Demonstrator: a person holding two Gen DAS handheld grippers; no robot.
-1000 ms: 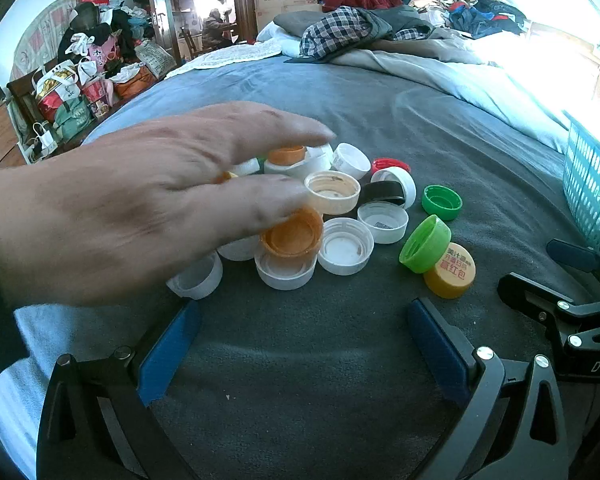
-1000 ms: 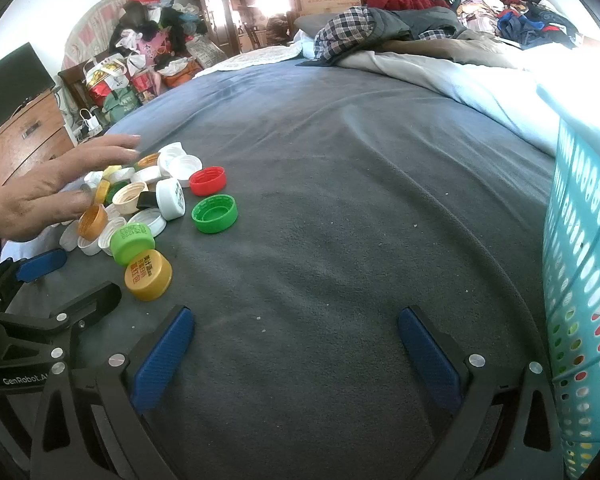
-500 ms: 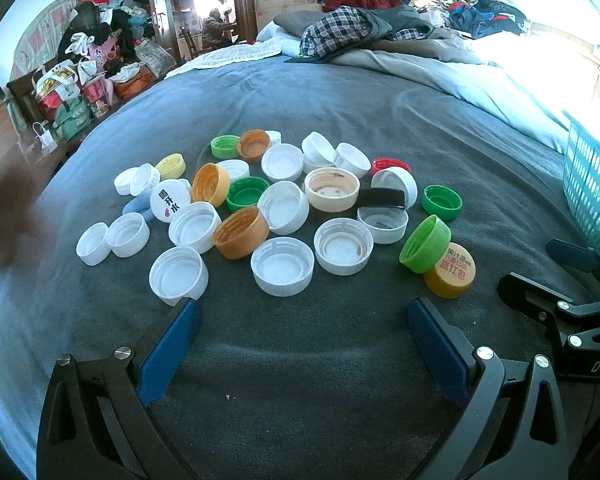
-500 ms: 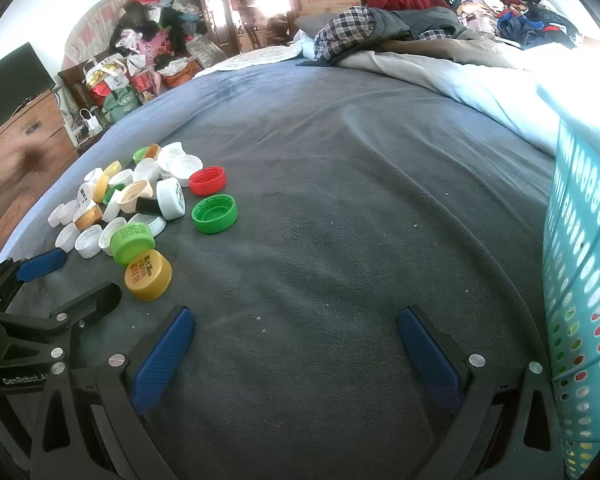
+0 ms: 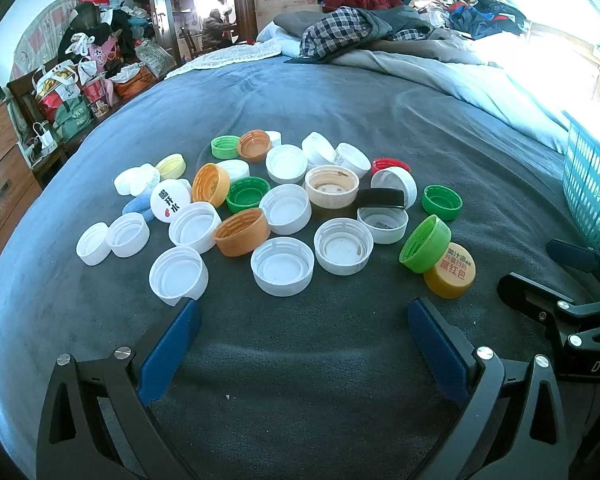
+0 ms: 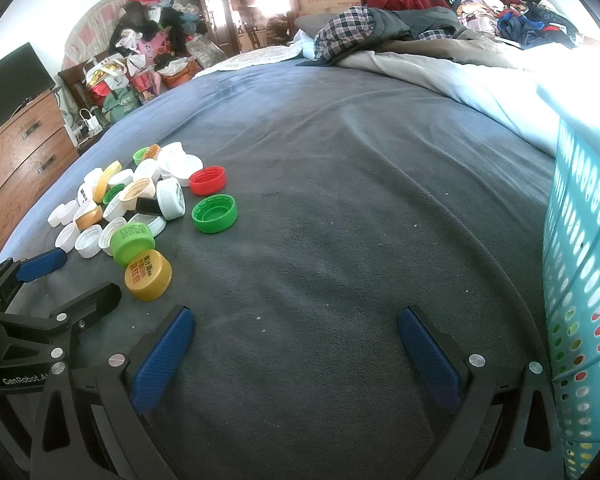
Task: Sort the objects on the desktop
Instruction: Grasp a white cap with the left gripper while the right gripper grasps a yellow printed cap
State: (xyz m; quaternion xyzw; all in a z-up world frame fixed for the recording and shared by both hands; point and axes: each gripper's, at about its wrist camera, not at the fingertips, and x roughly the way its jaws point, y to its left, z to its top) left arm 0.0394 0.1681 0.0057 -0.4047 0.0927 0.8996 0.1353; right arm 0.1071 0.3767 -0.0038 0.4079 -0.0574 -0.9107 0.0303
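Note:
Several plastic bottle caps lie spread on a dark grey blanket [image 5: 300, 360]: mostly white ones, such as the white cap [image 5: 282, 266] nearest me, plus orange caps [image 5: 242, 232], green caps [image 5: 426, 244], a yellow printed cap [image 5: 450, 274], a red cap [image 6: 208, 180] and a black cap [image 5: 380, 199]. My left gripper [image 5: 304, 312] rests open just in front of the pile, nothing between its blue fingers [image 5: 168, 350]. My right gripper [image 6: 296, 320] stands open over bare blanket to the right of the caps; the green cap [image 6: 215, 213] lies ahead-left of it.
A turquoise perforated basket [image 6: 580, 280] stands at the right edge, close to my right gripper. Quilts and piled clothes [image 5: 380, 32] cover the far end of the bed. A wooden dresser [image 6: 16, 152] and bags [image 5: 72, 92] stand left of the bed.
A person's hand that covered the left part of the cap pile has pulled away to the left and out of view, leaving the caps spread out. Neither gripper has moved.

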